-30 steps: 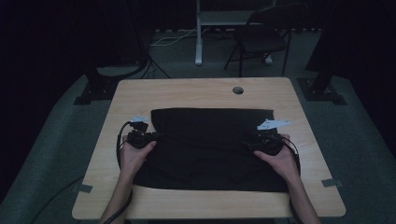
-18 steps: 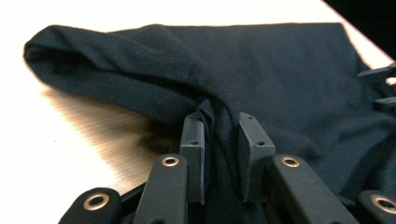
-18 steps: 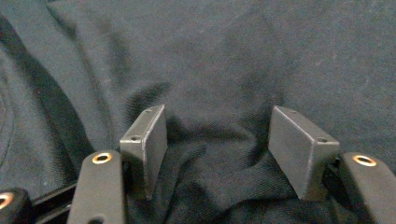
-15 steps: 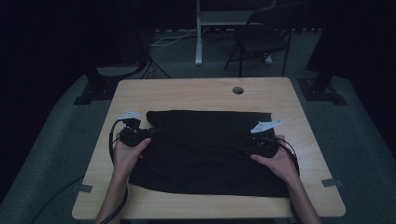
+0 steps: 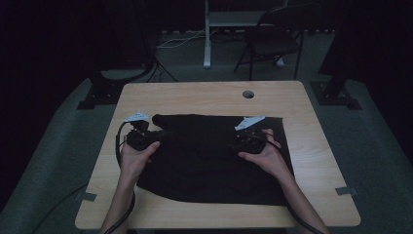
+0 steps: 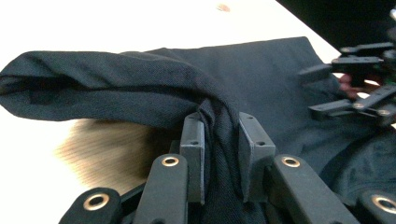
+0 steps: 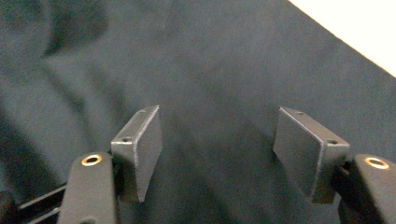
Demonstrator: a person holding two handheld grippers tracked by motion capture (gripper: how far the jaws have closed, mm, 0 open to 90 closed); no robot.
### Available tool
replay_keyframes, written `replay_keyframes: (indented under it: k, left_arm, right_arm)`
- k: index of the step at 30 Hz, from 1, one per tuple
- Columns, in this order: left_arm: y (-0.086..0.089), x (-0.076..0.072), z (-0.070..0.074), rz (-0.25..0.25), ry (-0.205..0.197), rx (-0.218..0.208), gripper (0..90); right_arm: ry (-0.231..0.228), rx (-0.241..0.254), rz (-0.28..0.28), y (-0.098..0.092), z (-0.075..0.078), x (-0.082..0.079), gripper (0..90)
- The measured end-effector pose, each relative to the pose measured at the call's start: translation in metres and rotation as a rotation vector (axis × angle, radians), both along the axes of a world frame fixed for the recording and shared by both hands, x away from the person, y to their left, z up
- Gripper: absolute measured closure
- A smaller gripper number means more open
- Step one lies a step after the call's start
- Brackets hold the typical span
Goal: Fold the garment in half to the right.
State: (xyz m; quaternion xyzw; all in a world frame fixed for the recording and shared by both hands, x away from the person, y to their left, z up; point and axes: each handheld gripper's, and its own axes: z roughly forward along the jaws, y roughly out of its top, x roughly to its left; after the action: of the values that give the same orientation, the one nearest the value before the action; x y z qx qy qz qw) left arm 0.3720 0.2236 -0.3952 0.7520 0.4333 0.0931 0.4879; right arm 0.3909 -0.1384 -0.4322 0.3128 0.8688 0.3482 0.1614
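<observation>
A black cloth [image 5: 209,161] lies spread on the wooden table [image 5: 195,97]. My left gripper [image 5: 158,132] is at the cloth's upper left edge, shut on a bunched fold. In the left gripper view the fold [image 6: 116,79] rises off the table and runs down between the pads of that gripper [image 6: 220,122]. My right gripper [image 5: 234,145] hovers over the cloth's right half. Its jaws have just been opening, and the right gripper view shows the gripper [image 7: 217,116] with nothing between them, only flat cloth [image 7: 210,56] below. The right gripper [image 6: 355,84] also shows far off in the left gripper view.
A round cable hole [image 5: 248,94] sits near the table's far edge. A folding chair [image 5: 272,39] and stand legs are on the floor behind. A strip of tape [image 5: 343,191] marks the table's right front corner.
My right hand has slid left over the cloth toward its middle. My left hand has lifted a little, raising the cloth's left edge with it.
</observation>
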Motion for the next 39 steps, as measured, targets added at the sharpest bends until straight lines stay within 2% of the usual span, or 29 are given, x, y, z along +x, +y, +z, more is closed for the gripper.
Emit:
replay_keyframes:
  k: [7, 9, 12, 17, 19, 29, 34, 39]
  left_arm:
    - [-0.005, 0.000, 0.004, -0.016, -0.009, 0.001, 75.5]
    - [-0.007, -0.001, 0.005, -0.023, -0.011, 0.000, 75.5]
    - [-0.010, -0.002, 0.007, -0.034, -0.018, -0.002, 75.4]
    - [-0.017, -0.004, 0.010, -0.063, -0.025, -0.004, 75.4]
    - [-0.020, -0.005, 0.012, -0.075, -0.029, -0.005, 75.4]
    - [-0.044, -0.015, 0.019, -0.153, -0.057, 0.015, 75.4]
    - [-0.058, -0.020, 0.021, -0.197, -0.066, 0.041, 75.4]
    - [-0.061, -0.019, 0.019, -0.203, -0.060, 0.046, 75.4]
  right_arm:
    - [-0.014, -0.029, -0.049, 0.025, 0.003, 0.035, 35.6]
    - [-0.019, -0.024, -0.068, 0.029, 0.003, 0.044, 35.9]
    - [-0.010, 0.015, -0.109, 0.032, 0.004, 0.056, 36.3]
    - [-0.012, -0.002, -0.173, 0.037, 0.000, 0.074, 36.9]
    - [-0.005, 0.011, -0.189, 0.038, -0.001, 0.080, 37.1]
    - [0.007, 0.026, -0.265, 0.045, -0.008, 0.099, 41.6]
    - [-0.001, 0.026, -0.300, 0.047, -0.011, 0.103, 42.0]
    - [0.001, 0.022, -0.308, 0.046, -0.010, 0.101, 39.2]
